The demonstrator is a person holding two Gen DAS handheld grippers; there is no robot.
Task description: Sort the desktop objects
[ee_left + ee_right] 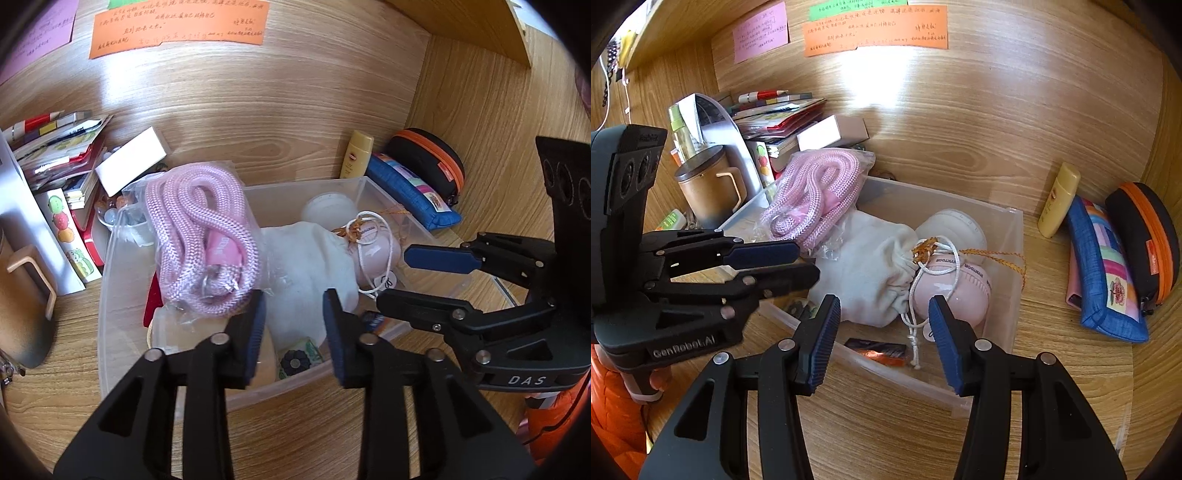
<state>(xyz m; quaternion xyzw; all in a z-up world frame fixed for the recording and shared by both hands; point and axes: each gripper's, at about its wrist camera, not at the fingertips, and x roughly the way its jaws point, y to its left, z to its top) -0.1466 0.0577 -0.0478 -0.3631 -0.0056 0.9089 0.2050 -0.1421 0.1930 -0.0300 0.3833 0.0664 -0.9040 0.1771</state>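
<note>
A clear plastic bin (258, 391) (1012, 280) on the wooden desk holds a bagged pink rope (195, 236) (820, 188), a white drawstring pouch (306, 266) (864, 269), a pink round device (380, 254) (964, 291) and a white round lid (951, 229). My left gripper (294, 306) (807, 261) hovers over the bin's near left part, just in front of the rope bag, open with nothing between its pads. My right gripper (883, 306) (393, 277) hangs open above the bin's near edge, over the pouch's neck, and holds nothing.
A yellow bottle (1058, 199), a blue patchwork pencil case (1104, 269) and a black case with an orange zipper (1148, 240) lie right of the bin. Stacked books (775, 122), a white box (831, 131) and a brown mug (709, 188) crowd its left. Coloured notes (875, 29) hang on the back panel.
</note>
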